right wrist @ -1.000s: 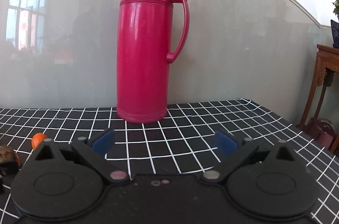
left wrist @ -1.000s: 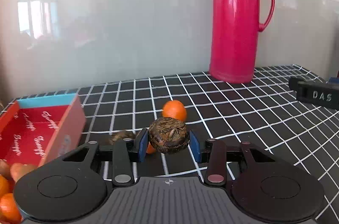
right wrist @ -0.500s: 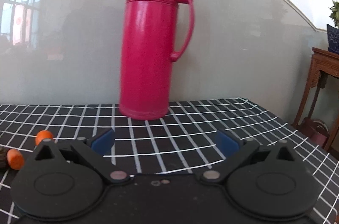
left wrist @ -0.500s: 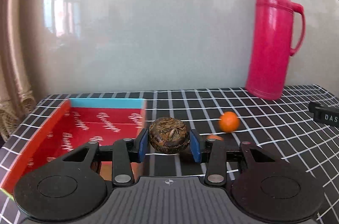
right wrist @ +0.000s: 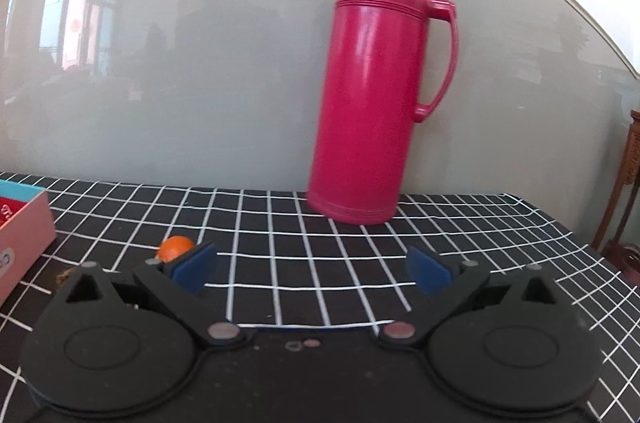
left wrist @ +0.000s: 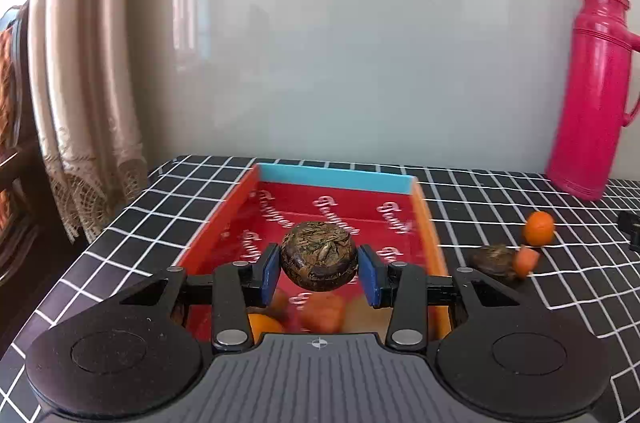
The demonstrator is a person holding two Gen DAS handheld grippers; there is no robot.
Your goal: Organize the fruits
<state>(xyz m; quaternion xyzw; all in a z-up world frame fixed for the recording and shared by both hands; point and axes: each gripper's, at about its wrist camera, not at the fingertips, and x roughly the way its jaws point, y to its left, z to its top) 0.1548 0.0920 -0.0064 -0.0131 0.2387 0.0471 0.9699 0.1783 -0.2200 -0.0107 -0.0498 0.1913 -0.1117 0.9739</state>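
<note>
Fruit fills the near end of the shallow red cardboard box (left wrist: pixel 320 211) with the blue far wall: blurred orange pieces (left wrist: pixel 322 311). Above it the left claw (left wrist: pixel 319 269) clamps a dark brown wrinkled round fruit (left wrist: pixel 319 255). The right claw (right wrist: pixel 312 269) hangs spread apart over the checked bench (right wrist: pixel 320 243), beside a small orange citrus (right wrist: pixel 175 247).

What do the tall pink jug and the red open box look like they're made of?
Tall pink jug: likely glossy moulded plastic, given the soft highlights and one-piece handle. Red open box: probably printed cardboard, with thin flat walls and repeated white lettering inside.
</note>
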